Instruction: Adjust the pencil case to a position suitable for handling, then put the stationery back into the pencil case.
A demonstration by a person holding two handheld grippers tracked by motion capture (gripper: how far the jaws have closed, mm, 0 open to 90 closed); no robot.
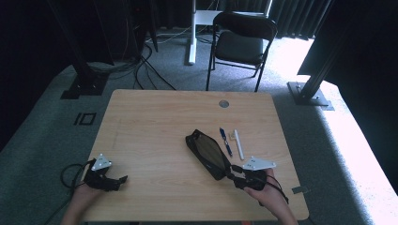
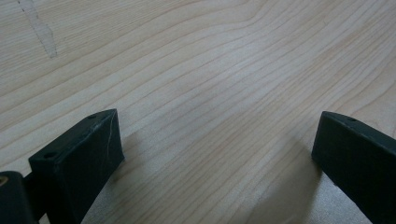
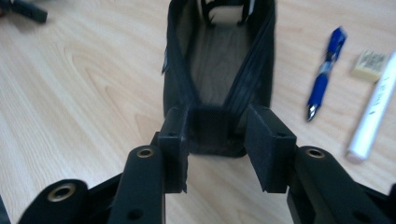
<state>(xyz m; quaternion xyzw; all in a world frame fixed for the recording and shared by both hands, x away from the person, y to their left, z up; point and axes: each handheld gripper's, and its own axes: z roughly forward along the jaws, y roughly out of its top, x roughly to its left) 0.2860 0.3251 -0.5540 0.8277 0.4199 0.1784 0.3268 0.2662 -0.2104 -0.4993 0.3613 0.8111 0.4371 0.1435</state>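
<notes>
Black fabric pencil pouch (image 1: 207,153), unzipped and lying open at the right-centre of the light wooden table (image 1: 150,126), looks soft, light and floppy, so its stiffer near end seam suits the right gripper (image 3: 217,140), whose partly spread jaws flank that end without pinching, while the left gripper (image 2: 215,154) rests wide open on bare wood.

Pencil case (image 1: 207,153) lies on table (image 1: 150,122), right of centre, slanting. Pen (image 1: 225,141) just right of it, eraser (image 1: 232,136) between pen and marker (image 1: 239,144). Right gripper (image 1: 236,175) at case's near end; left gripper (image 1: 123,179) well apart at near left edge.
</notes>
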